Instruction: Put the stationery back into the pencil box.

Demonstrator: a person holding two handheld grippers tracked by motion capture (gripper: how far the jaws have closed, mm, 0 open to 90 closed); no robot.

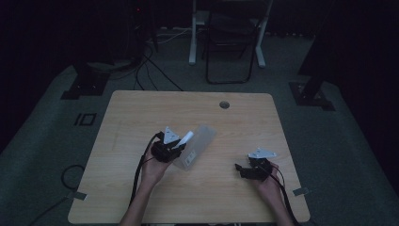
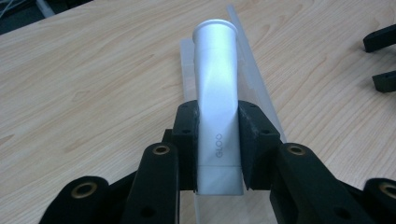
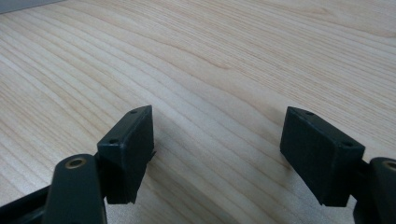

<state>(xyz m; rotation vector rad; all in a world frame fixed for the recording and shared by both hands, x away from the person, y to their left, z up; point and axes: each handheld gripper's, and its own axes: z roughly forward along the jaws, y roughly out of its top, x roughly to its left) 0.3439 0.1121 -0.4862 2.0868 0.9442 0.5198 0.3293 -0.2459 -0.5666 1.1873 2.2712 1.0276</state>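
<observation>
the left hand-held gripper [image 2: 218, 154] is clamping a white tube [image 2: 217, 98] between its two black jaws, squeezing the flat crimped end where grey lettering is showing, while the round open end is pointing away over the tabletop [image 2: 84, 84]. in the high view the white tube [image 1: 185, 139] is sitting just in front of the left hand-held gripper [image 1: 175, 145], beside or above a clear plastic box [image 1: 197, 143] that is lying on the tabletop [image 1: 141, 113]. the right hand-held gripper [image 3: 217, 144] is hovering with its jaws spread wide, gripping nothing, well apart from the box.
</observation>
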